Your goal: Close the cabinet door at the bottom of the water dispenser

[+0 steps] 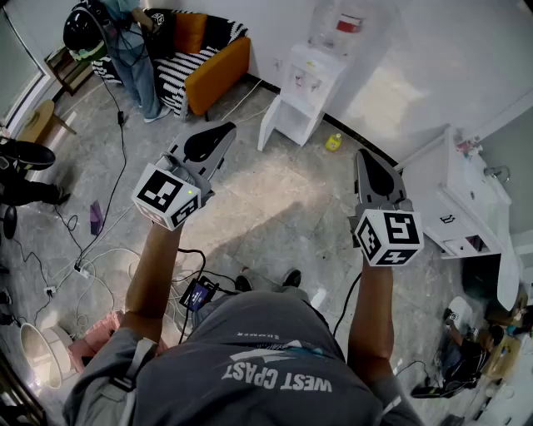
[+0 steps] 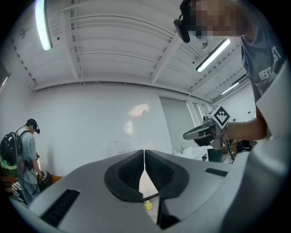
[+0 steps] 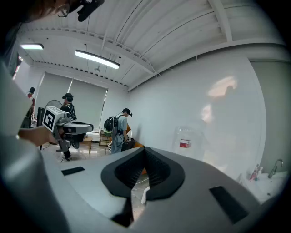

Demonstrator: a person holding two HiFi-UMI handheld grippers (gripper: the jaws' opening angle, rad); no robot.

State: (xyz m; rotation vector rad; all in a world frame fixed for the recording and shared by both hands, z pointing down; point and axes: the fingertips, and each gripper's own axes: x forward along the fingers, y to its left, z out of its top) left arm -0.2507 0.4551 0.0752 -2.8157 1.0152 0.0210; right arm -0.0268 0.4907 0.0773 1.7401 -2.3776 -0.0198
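Note:
The white water dispenser [image 1: 310,81] stands against the far wall with a clear bottle [image 1: 341,23] on top. Its bottom cabinet door [image 1: 268,125] hangs open to the left. Both grippers hover in the air well short of it. My left gripper [image 1: 225,131] is shut with nothing in it, its jaws meeting at the tips [image 2: 144,152]. My right gripper [image 1: 363,154] is also shut and empty [image 3: 144,150]. In the right gripper view the bottle [image 3: 185,136] shows ahead, and a strip of the white door [image 3: 144,195] shows below the jaws.
A small yellow bottle [image 1: 334,142] lies on the floor right of the dispenser. An orange and striped sofa [image 1: 208,54] and a standing person [image 1: 133,58] are at the back left. A white sink counter [image 1: 466,195] is at the right. Cables [image 1: 83,266] trail over the floor at left.

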